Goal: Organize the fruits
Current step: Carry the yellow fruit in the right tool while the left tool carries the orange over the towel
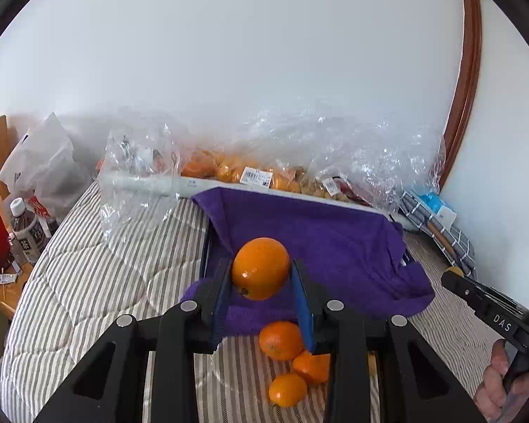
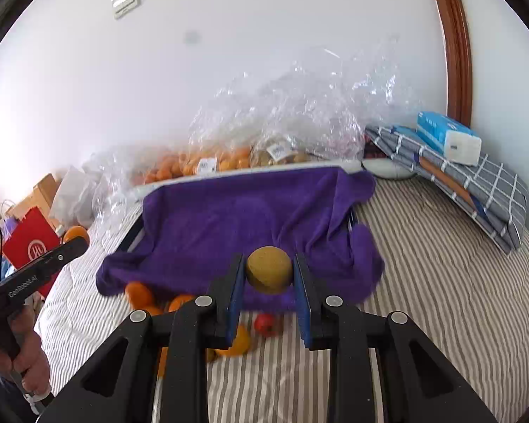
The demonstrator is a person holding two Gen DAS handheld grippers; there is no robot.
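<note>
A striped bed cover (image 1: 88,282) fills both views, with a purple towel (image 1: 317,239) draped over a tray-like box in the middle and clear plastic bags (image 1: 299,141) of fruit heaped along the wall behind it.

Only the left wrist view shows the bedside shelf at the left with one labelled water bottle (image 1: 24,232) that can be made out and a white bag (image 1: 46,162). Only the right wrist view shows one wall switch (image 2: 125,0), one blue tissue pack (image 2: 448,135) lying on one grey checked pillow (image 2: 476,190), and one small red fruit (image 2: 265,324) on the cover just in front of the towel.

The left gripper (image 1: 261,278) holds one large orange (image 1: 261,268) clamped between its blue pads, raised over the towel's near edge. Below it, three smaller oranges (image 1: 280,340) lie touching one another on the stripes. In the right wrist view those loose oranges are partly hidden by the fingers, so their count there is unclear.

The right gripper (image 2: 268,282) is closed on one round yellowish-brown fruit (image 2: 268,274), also held above the towel's front edge.

Each view catches the other gripper at its margin with a hand (image 1: 497,380) on the handle: one at the right edge of the left view, one at the left edge of the right view.
</note>
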